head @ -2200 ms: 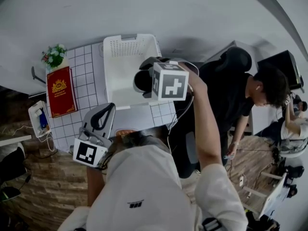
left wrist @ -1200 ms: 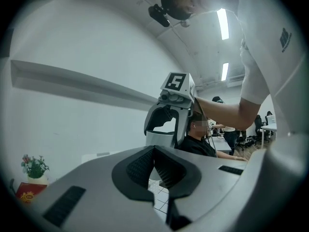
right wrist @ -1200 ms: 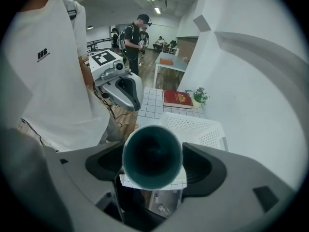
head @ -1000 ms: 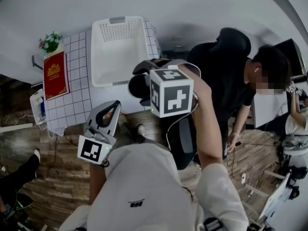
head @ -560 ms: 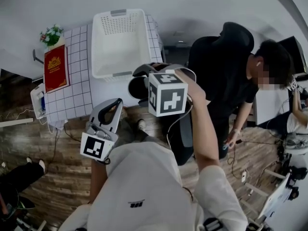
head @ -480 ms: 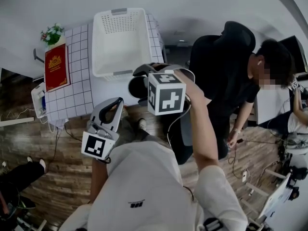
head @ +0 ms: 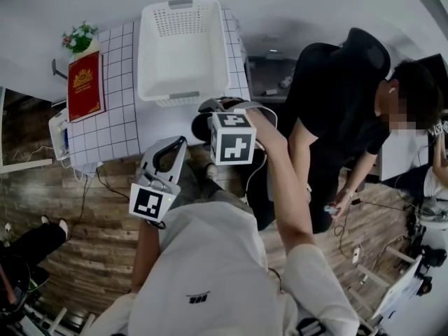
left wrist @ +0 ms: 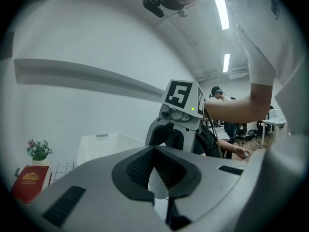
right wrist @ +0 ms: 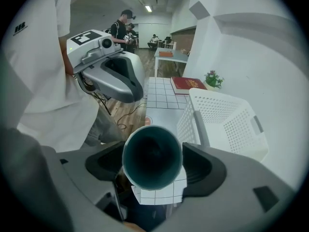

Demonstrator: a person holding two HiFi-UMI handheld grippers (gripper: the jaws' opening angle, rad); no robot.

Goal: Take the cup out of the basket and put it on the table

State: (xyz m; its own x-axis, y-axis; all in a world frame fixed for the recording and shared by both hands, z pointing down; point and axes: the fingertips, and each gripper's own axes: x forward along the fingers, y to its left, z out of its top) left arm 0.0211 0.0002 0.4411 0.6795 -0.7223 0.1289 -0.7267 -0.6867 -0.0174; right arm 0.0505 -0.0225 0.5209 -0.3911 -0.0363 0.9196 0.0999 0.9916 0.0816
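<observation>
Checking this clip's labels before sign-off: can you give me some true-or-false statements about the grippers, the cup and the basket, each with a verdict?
1. The right gripper is shut on the dark teal cup. True.
2. The white perforated plastic basket holds a second cup. False: its inside shows bare in the head view.
3. The left gripper grips the red book. False: its jaws are together on nothing, and the book lies on the white grid-patterned table beside the basket.
4. Small potted flowers stand at the book's far end. True.
</observation>
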